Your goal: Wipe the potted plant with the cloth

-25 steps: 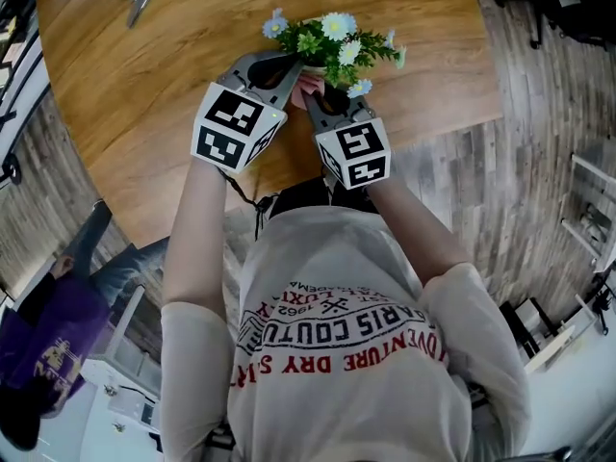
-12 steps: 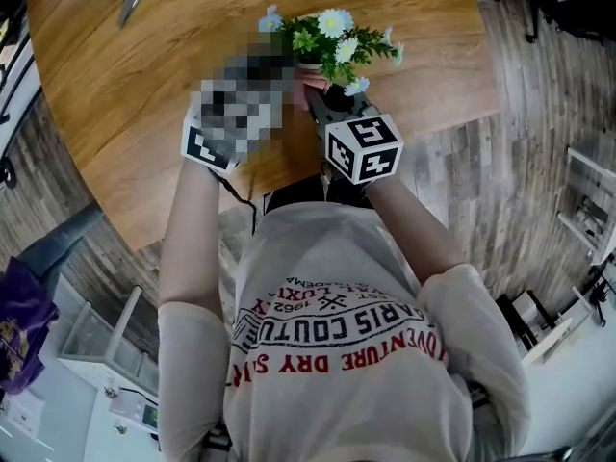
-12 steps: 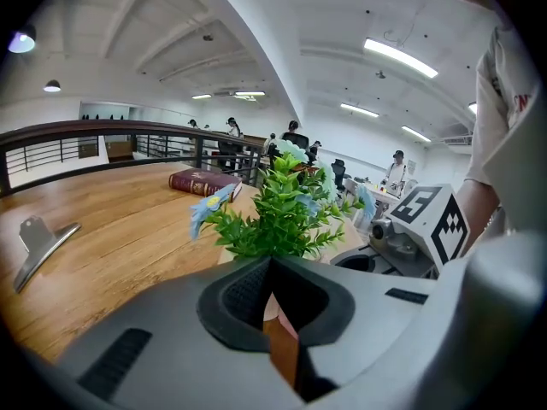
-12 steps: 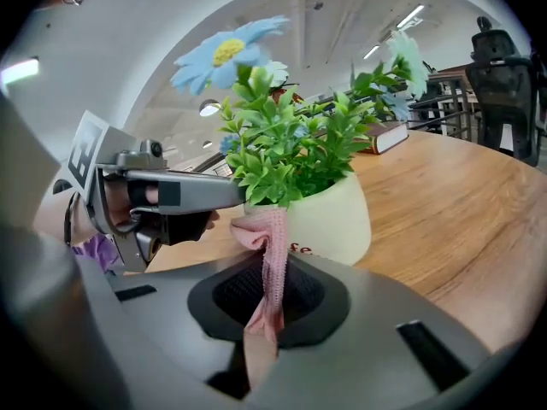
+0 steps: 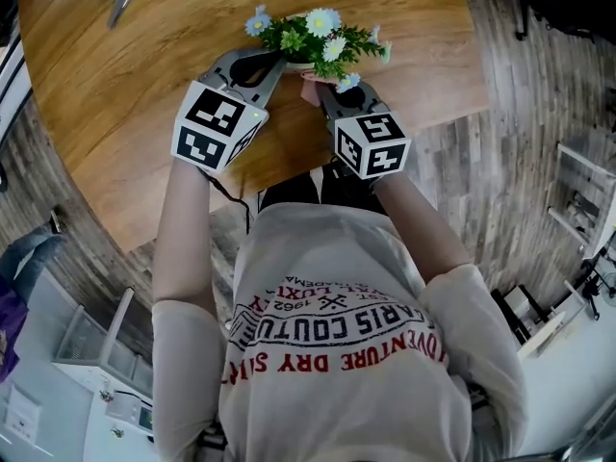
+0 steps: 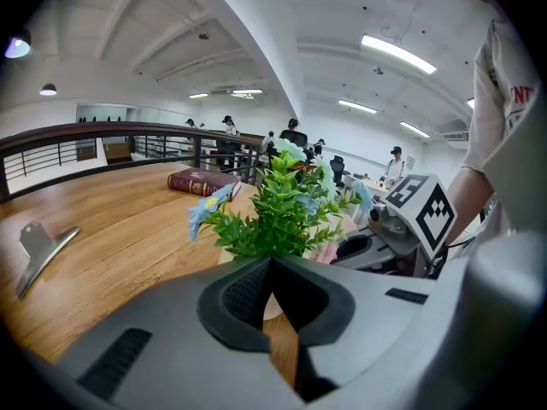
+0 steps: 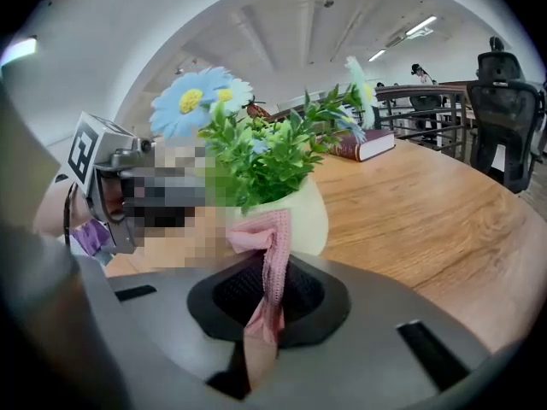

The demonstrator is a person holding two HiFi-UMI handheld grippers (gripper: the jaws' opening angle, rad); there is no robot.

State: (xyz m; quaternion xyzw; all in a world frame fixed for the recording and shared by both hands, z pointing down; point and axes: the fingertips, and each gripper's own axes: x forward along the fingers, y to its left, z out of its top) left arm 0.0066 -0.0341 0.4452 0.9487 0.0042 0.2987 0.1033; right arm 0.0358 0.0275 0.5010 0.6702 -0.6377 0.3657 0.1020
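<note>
The potted plant (image 5: 313, 37) stands on the wooden worktop (image 5: 144, 46), not far in from the edge on my side, with both my tools close around it. It is a small cream pot (image 7: 309, 216) topped with a bushy clump of green leaves and pale blue and white flowers.

I judge it light and top-heavy. A firm push on the smooth wood would likely slide or tip it. The leaves look thin and springy, and the flower heads sit on fine stems that could bend or pop off. Any steadying hold belongs low on the pot's hard wall, never on the greenery.

The pink cloth (image 7: 269, 259) is soft and limp. My right hand-held gripper (image 7: 270, 272) is clamped on it, and a folded end sticks out past the tips and lies against the near side of the pot. That little tuft is all I have to wipe with, so light strokes suit it best.

My left hand-held gripper (image 6: 270, 261) is closed with nothing in it. Its tip is right up at the pot's left side, though I cannot tell whether it touches.

Farther off lie a dark red book (image 6: 203, 180) and a metal clip (image 6: 38, 250), well apart from the plant.
</note>
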